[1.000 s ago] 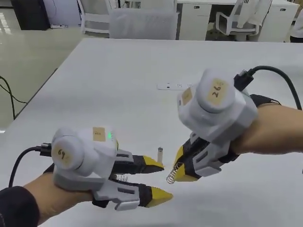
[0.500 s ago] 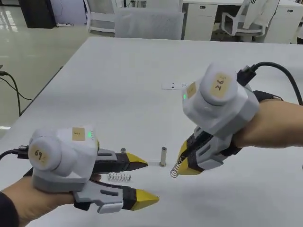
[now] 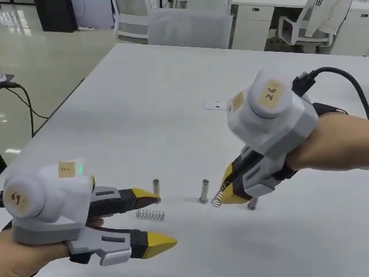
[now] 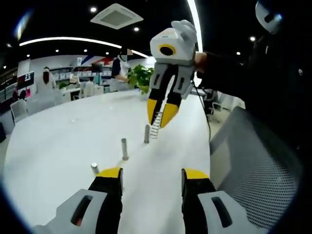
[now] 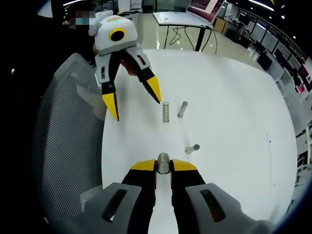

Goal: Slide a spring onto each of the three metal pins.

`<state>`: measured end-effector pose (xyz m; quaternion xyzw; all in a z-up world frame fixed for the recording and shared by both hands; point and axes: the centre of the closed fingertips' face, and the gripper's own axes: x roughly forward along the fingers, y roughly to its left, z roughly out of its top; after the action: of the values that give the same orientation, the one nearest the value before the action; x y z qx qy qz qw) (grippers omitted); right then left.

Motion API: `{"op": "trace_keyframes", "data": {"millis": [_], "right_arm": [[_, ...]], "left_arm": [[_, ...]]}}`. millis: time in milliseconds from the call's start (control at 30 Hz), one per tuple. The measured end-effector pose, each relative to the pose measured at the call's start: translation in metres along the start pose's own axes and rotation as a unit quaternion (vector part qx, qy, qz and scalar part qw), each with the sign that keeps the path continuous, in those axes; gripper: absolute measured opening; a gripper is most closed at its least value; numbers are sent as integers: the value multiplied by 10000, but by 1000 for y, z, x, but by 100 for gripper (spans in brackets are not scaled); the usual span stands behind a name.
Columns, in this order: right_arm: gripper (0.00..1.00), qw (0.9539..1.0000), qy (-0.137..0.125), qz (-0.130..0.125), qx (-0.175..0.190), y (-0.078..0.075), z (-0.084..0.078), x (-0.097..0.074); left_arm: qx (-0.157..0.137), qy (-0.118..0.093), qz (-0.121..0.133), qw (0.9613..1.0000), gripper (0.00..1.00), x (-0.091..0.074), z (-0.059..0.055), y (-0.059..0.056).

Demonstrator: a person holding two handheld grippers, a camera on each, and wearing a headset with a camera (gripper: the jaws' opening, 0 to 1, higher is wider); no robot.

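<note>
— Entry one, right gripper?
— I'm holding the right gripper (image 3: 226,193) clamped on the held spring (image 3: 217,199). The coil is poking out past the tips so that its open end can meet the middle pin (image 3: 204,191) just beside it.
— Entry two, left gripper?
— The left gripper (image 3: 153,222) is hovering with its jaws apart, gripping nothing. It is sitting near the loose spring (image 3: 150,214) lying by the left pin (image 3: 155,187), likely to collect it.
— Entry three?
— The third pin (image 3: 252,203) is standing close by the right gripper (sprung or bare, I cannot tell).
</note>
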<state>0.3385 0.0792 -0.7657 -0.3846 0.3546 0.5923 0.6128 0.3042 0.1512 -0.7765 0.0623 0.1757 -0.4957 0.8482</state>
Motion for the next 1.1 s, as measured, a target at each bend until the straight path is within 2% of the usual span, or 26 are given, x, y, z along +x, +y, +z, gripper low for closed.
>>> {"op": "trace_keyframes", "data": {"millis": [267, 633, 900, 1100], "right_arm": [[8, 9998, 133, -68, -106, -12, 3, -1], [8, 9993, 249, -81, -261, -32, 15, 3], [8, 9983, 449, -113, -354, -44, 14, 12], [8, 9979, 535, -79, -367, -49, 13, 16]], "left_arm": [[-213, -115, 353, 9991, 47, -16, -6, 11], [-425, -238, 674, 9965, 49, -34, -13, 15], [-588, -298, 748, 9950, 51, -38, -21, 10], [-617, -355, 804, 9942, 52, -41, -20, 10]]}}
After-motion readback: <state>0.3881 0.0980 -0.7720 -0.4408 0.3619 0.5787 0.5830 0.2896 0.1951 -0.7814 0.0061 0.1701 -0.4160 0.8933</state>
